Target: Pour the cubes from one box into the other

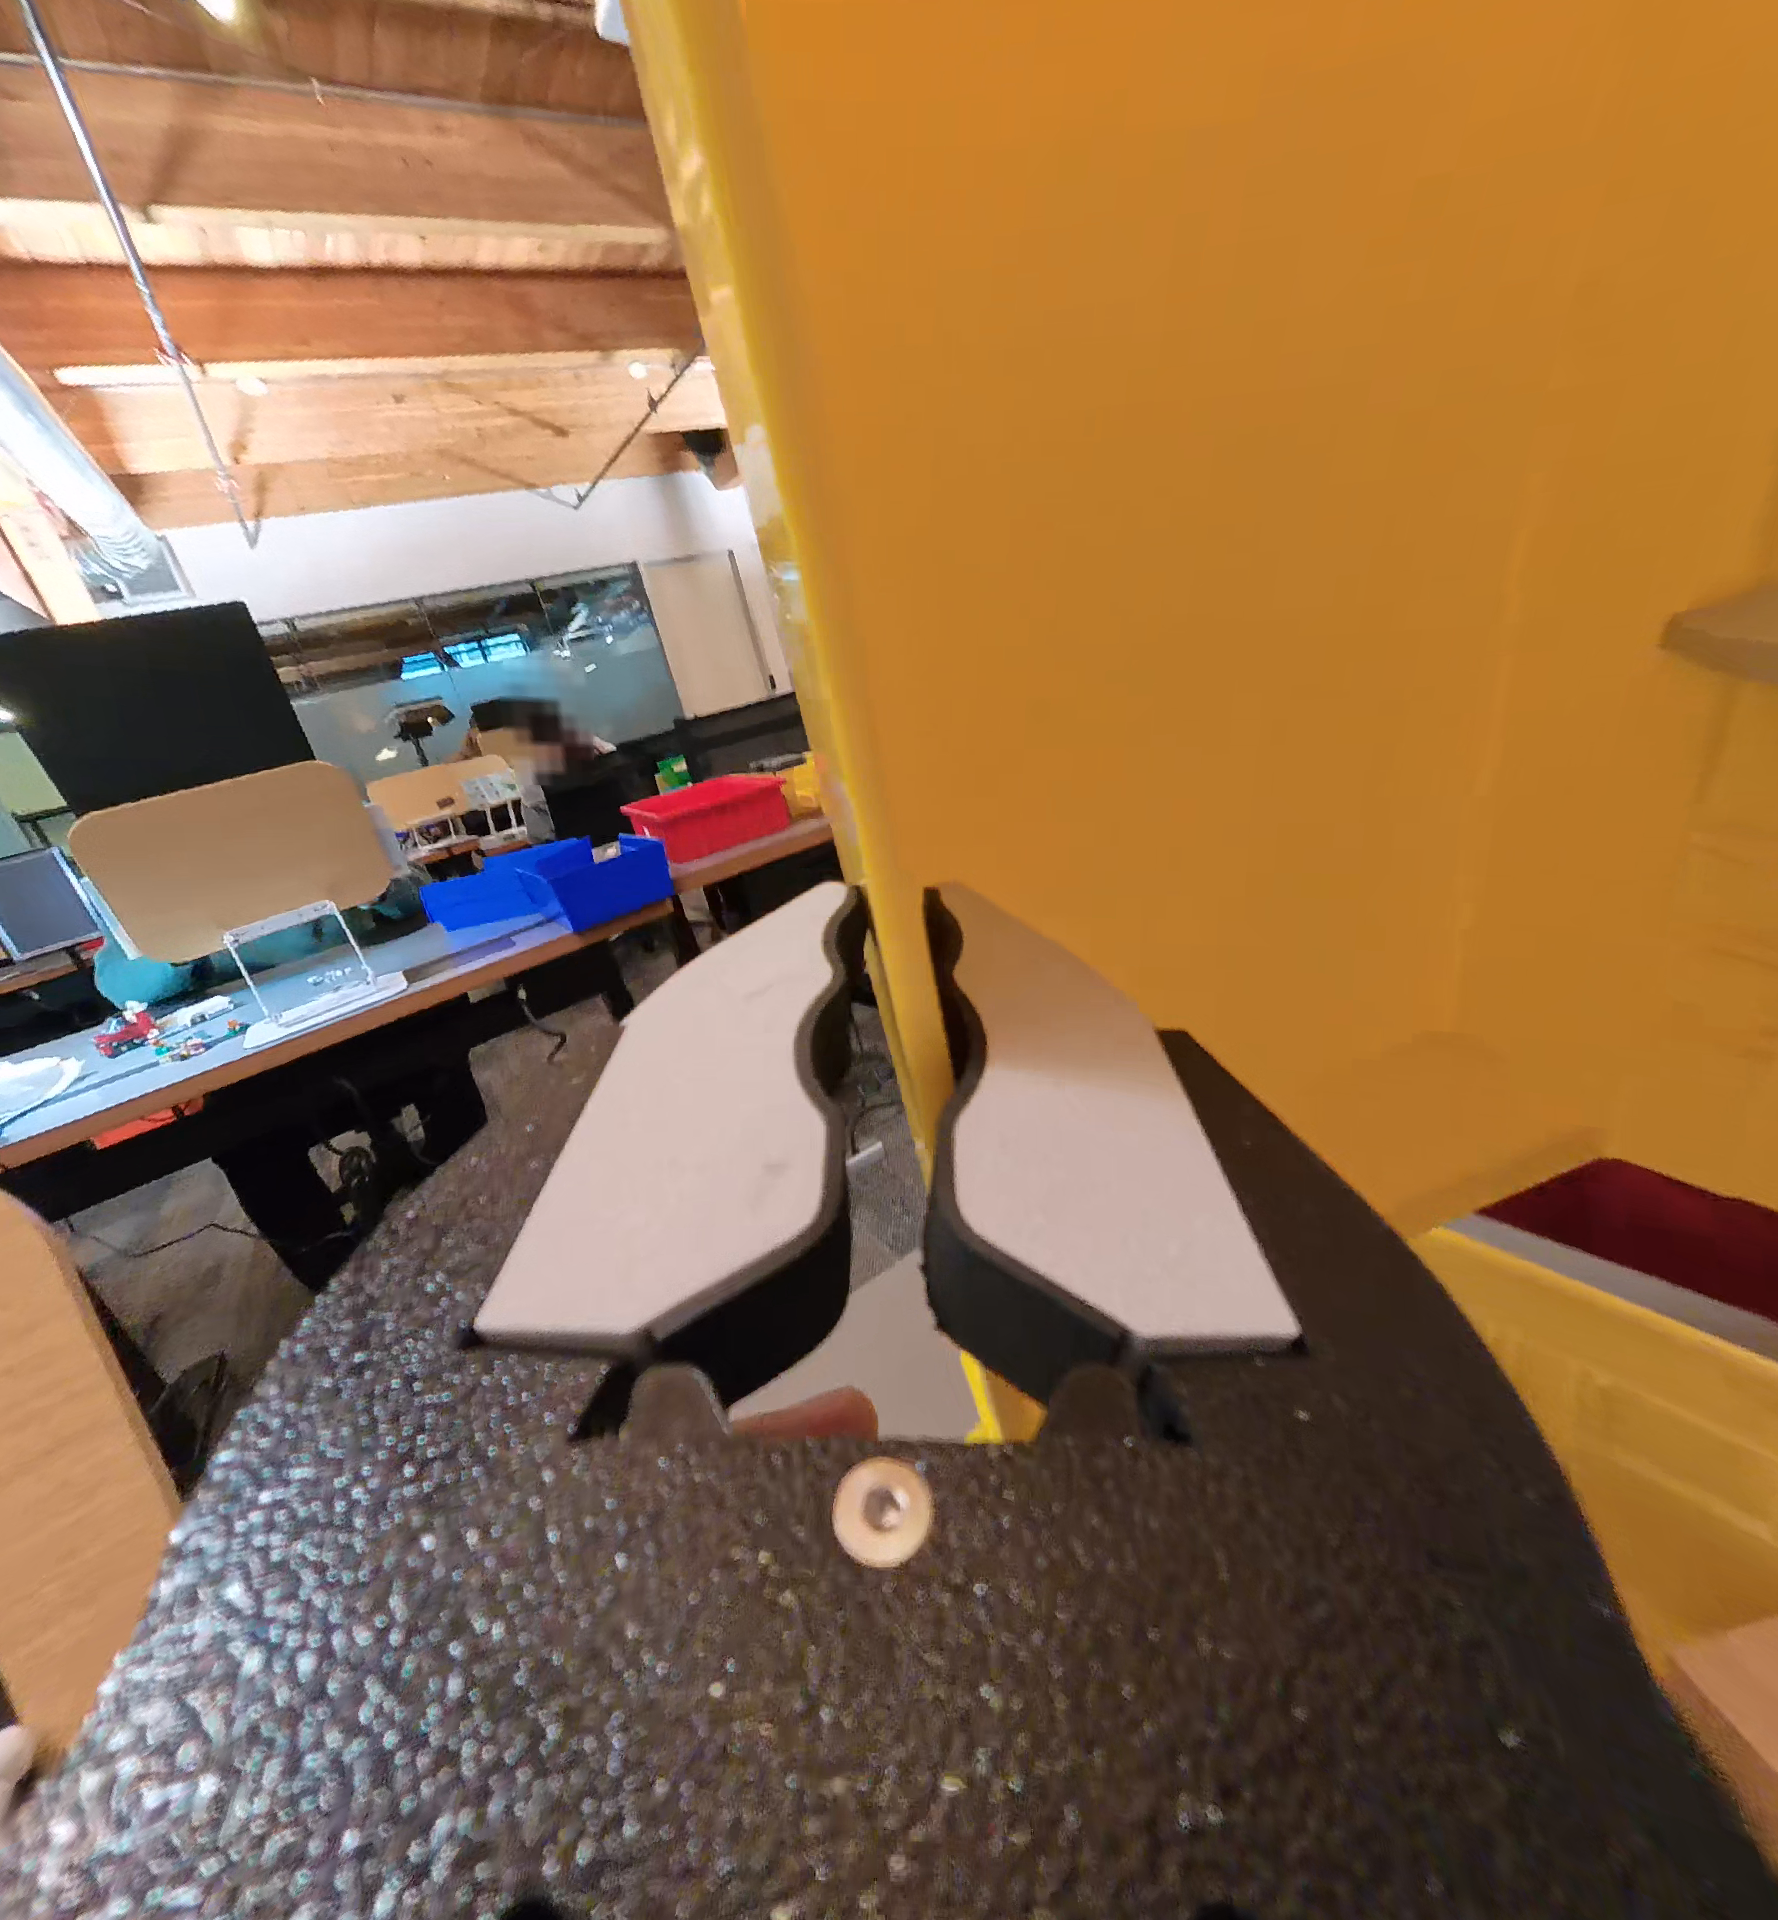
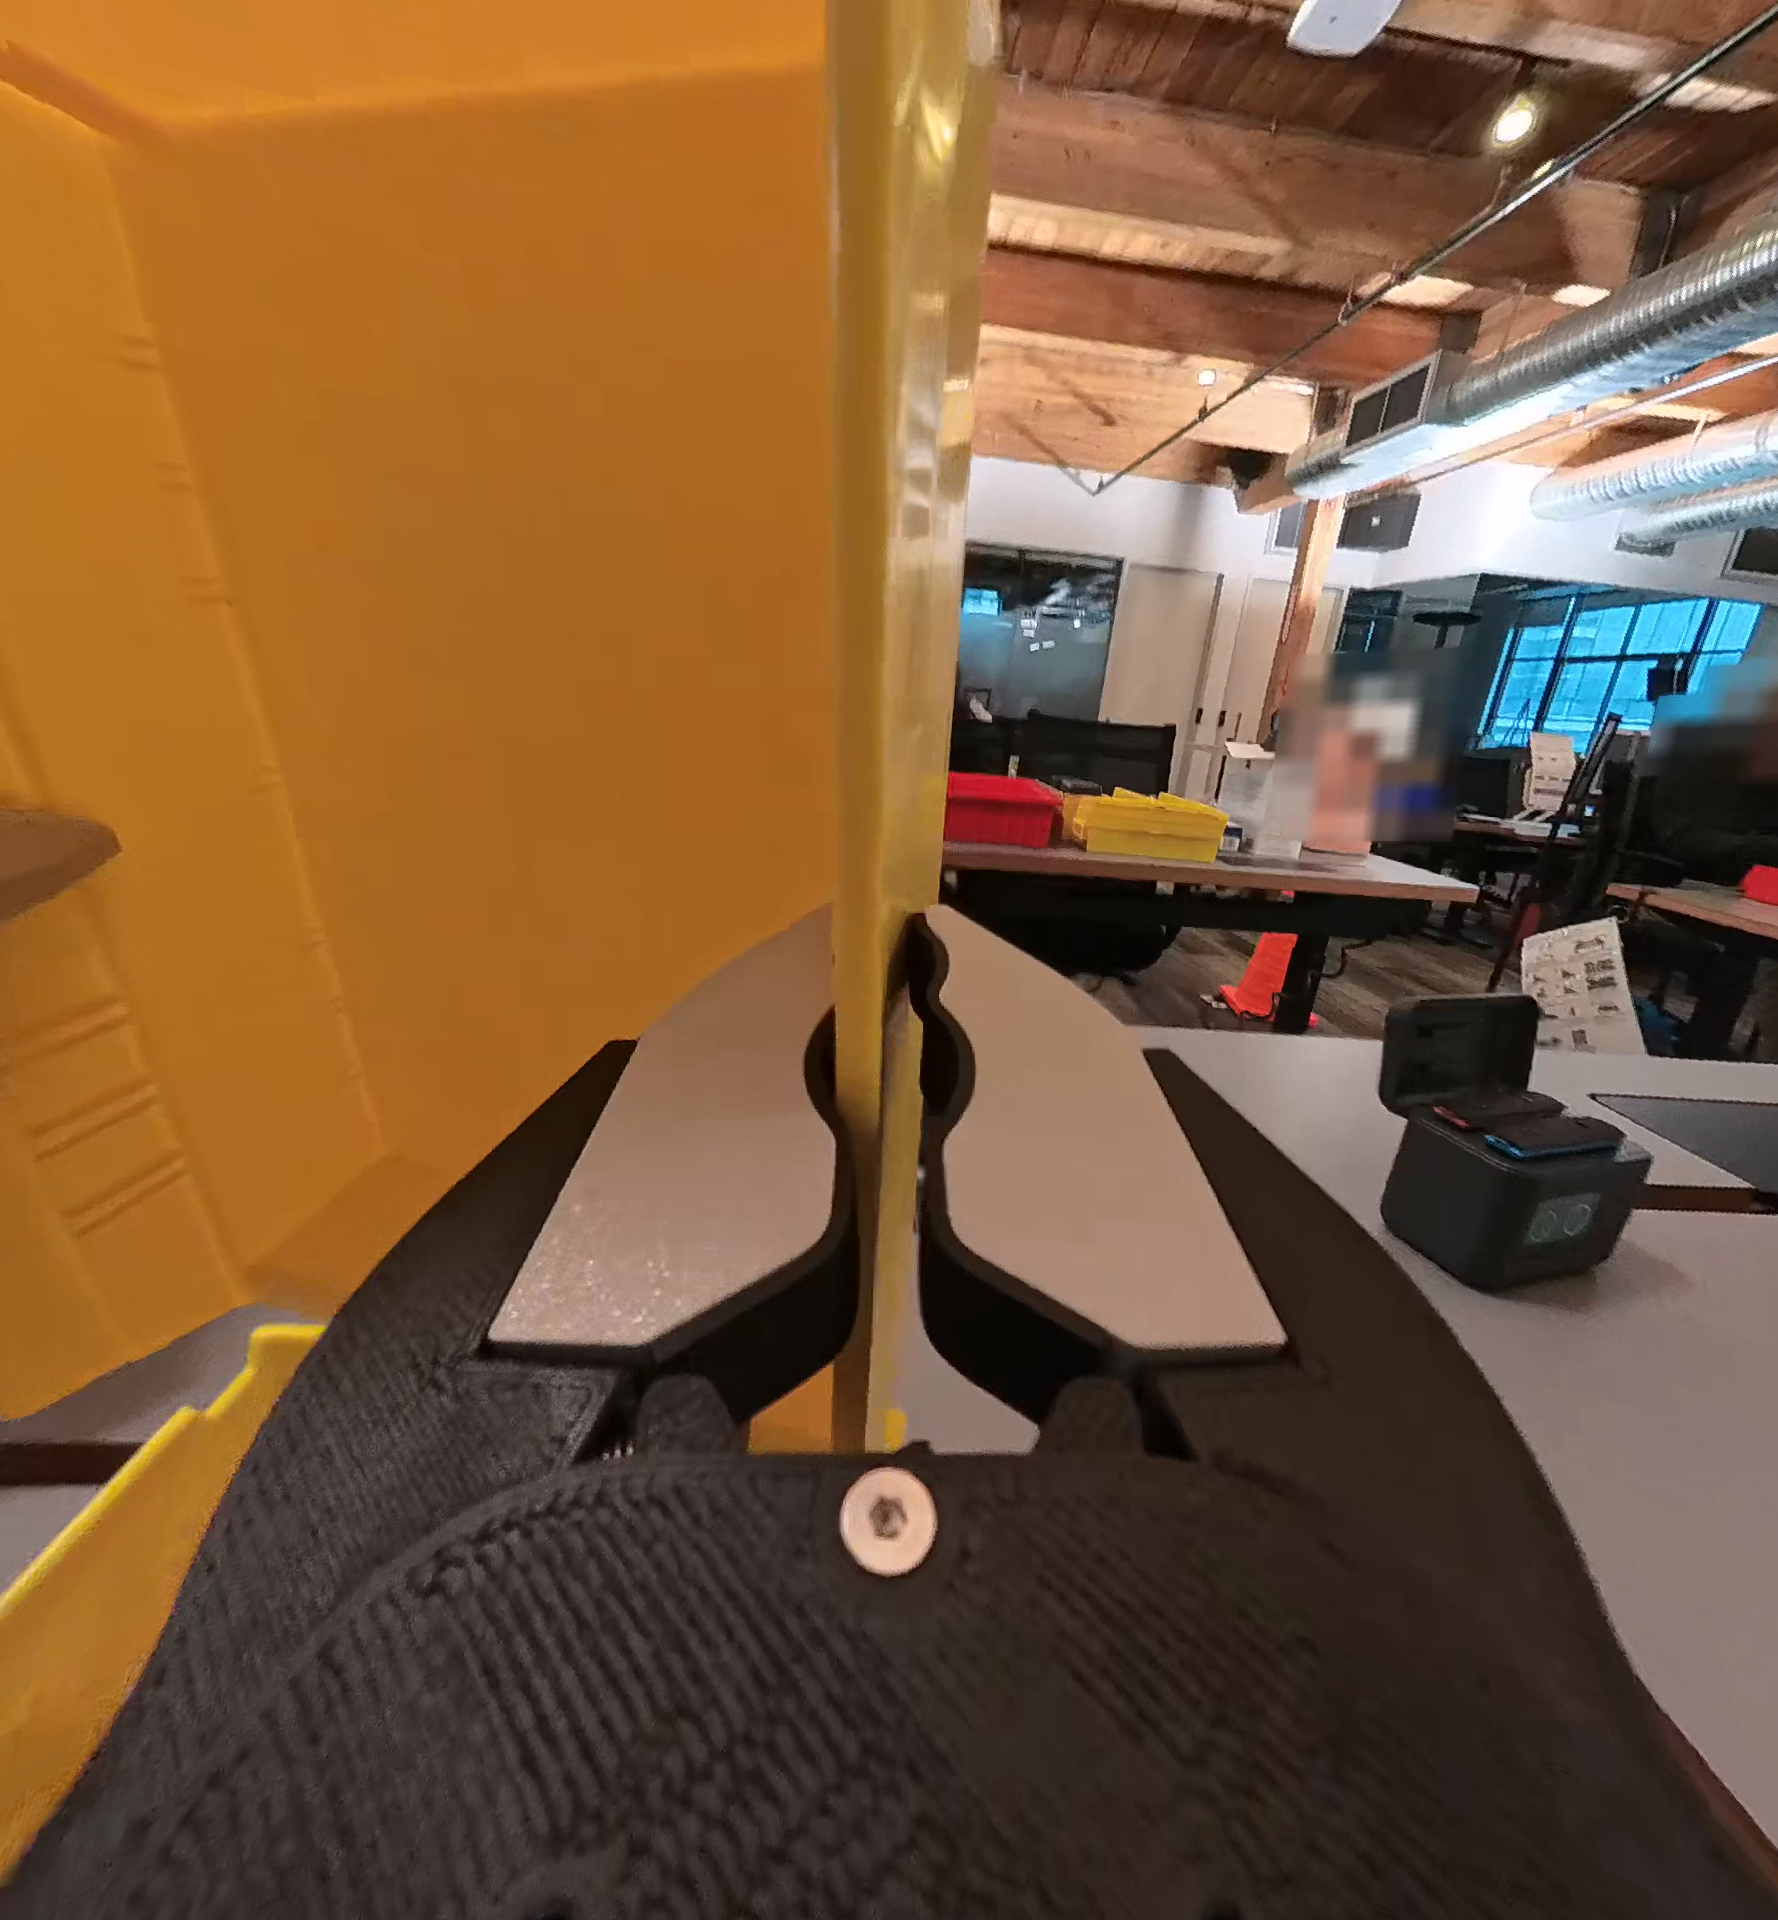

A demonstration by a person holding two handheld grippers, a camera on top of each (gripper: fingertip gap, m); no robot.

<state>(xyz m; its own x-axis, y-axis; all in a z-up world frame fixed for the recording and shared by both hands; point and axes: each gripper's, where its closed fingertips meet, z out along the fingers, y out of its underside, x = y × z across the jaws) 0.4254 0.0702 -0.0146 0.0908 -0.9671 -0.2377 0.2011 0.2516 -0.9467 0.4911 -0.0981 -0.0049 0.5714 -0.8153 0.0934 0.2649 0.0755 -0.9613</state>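
ITEM: yellow moulded-plastic box, raised and tipped steeply | GRIP: left gripper and right gripper each clamped on a side wall | BELOW: second yellow plastic box, rim visible | CUBES: none seen | STATUS: pour apparently late; setting down remains.

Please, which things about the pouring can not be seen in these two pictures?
- Cubes: none visible in either view; the lifted yellow box fills both frames.
- Lower yellow box: cut off by the frame edge and by the right gripper; its contents are hidden.
- Left gripper: its fingers pinch a box wall; the wall's far end is out of frame.
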